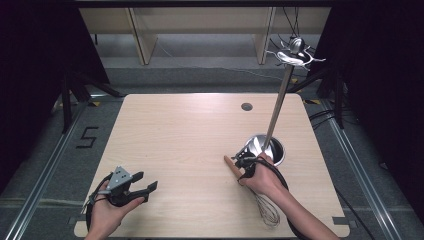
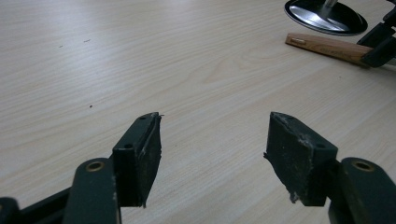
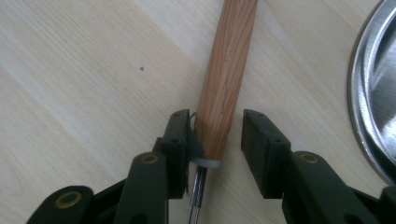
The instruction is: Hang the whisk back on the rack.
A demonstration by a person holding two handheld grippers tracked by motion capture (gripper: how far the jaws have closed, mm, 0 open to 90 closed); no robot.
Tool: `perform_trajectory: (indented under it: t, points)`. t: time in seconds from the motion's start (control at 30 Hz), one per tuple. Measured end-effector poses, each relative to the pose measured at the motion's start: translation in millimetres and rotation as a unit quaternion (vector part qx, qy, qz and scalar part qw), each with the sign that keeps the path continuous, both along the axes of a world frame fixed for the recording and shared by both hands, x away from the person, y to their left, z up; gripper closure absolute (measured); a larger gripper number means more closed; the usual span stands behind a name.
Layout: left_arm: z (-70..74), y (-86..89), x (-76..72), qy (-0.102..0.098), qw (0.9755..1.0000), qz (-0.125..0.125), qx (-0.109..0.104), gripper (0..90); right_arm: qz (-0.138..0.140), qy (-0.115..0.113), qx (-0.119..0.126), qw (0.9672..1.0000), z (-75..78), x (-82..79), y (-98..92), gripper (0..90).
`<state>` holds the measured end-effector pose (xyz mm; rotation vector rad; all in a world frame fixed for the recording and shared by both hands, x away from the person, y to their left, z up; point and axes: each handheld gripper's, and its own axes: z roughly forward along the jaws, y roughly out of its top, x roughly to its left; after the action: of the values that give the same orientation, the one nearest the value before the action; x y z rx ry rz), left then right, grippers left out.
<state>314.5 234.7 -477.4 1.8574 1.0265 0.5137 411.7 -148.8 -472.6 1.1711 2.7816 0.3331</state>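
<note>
Overhead, the whisk [image 1: 260, 197] lies beside the bowl [image 1: 276, 150], handle pointing up-left, under the right gripper [image 1: 244, 162]; the left gripper [image 1: 145, 187] sits well apart.

Left gripper view: 2 jaws spread, empty.

Right gripper view: jaws straddle the wooden handle [image 3: 226, 79], 1 touching, not yet closed.

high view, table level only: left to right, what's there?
left gripper → wooden whisk handle → right gripper → steel bowl. Whisk wires and the hand overlap, so I left them out.
</note>
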Motion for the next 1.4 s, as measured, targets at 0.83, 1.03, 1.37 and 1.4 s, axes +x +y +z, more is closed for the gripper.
perform_trajectory:
  t: [0.83, 1.03, 1.37, 1.4]
  points:
    - [-0.8, -0.5, 0.2, 0.001, 1.0, 0.002, -0.002, 34.8, -0.053, -0.05, 0.159, 0.9845, 30.7, -8.7, -23.5, 73.9]
    - [-0.2, 0.5, -0.1, 0.0, 1.0, 0.0, 0.001, 34.8, -0.067, -0.082, 0.201, 0.9739, 45.2, -14.7, -36.7, 73.9]
    - [-0.2, 0.5, -0.1, 0.002, 1.0, 0.001, 0.001, 34.8, -0.039, -0.133, 0.307, 0.9416, 57.5, -28.0, -59.5, 73.9]
    - [-0.4, -0.1, -0.7, 0.004, 1.0, 0.005, -0.004, 34.8, -0.027, -0.149, 0.313, 0.9378, 58.6, -27.8, -64.1, 73.9]
